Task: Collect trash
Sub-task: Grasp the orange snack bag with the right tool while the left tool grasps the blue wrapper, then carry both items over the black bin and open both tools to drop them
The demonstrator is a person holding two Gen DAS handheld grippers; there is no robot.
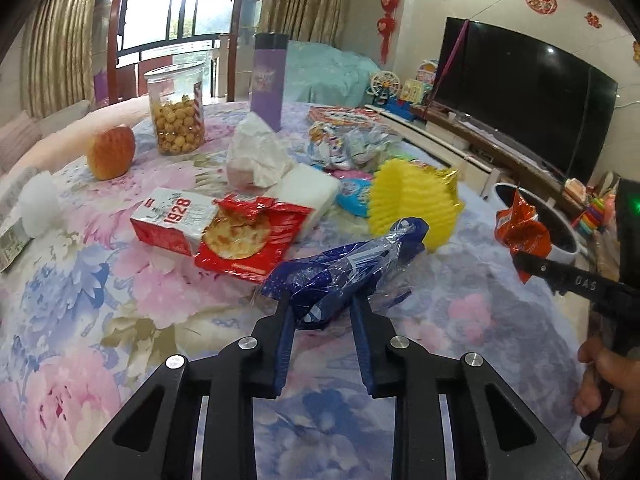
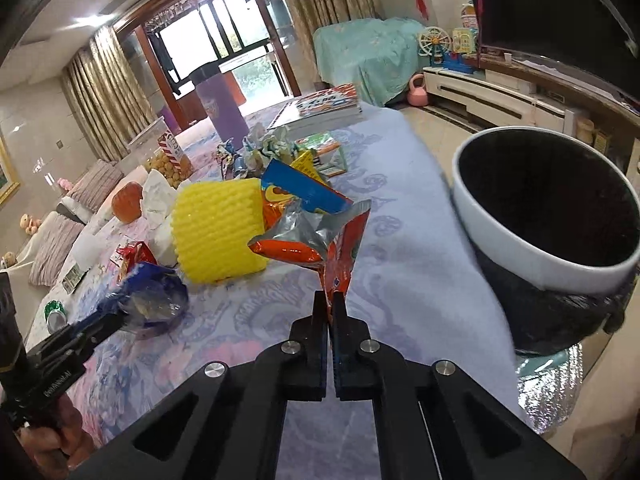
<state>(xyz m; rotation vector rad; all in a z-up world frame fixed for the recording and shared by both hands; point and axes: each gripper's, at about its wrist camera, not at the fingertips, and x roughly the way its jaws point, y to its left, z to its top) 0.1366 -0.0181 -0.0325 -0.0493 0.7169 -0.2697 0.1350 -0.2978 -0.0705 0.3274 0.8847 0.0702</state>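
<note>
Two handheld grippers work a cluttered floral tablecloth (image 1: 120, 280) in a living room. The right gripper (image 2: 329, 300) is clenched on the lower corner of a crumpled orange foil snack wrapper (image 2: 320, 240), which stands up from the tips, clear of the cloth and just left of the white-rimmed, black-lined waste bin (image 2: 520, 248) at the table's right edge. The left gripper (image 1: 320, 300) has its blue-padded fingers (image 1: 286, 332) either side of a crinkled blue plastic wrapper (image 1: 344, 264) lying on the near part of the table; the fingers press against the film, and the grasp looks closed on its near end.

Both wrappers look weightless, limp and slick, so they are likely to flop, twist or slide out of a shallow pinch; a bunched fold or sealed seam probably gives the surest hold, and neither seems fragile. The orange wrapper shows a silver lining where it is torn open. The blue one is glossy, part clear, and creased along its length.

Farther off lie a yellow foam fruit net (image 1: 408, 204), a red-and-white cracker box (image 1: 224, 232), crumpled white tissue (image 1: 256, 152), a red apple (image 1: 111, 152) and a clear jar of golden snack balls (image 1: 176, 112).
</note>
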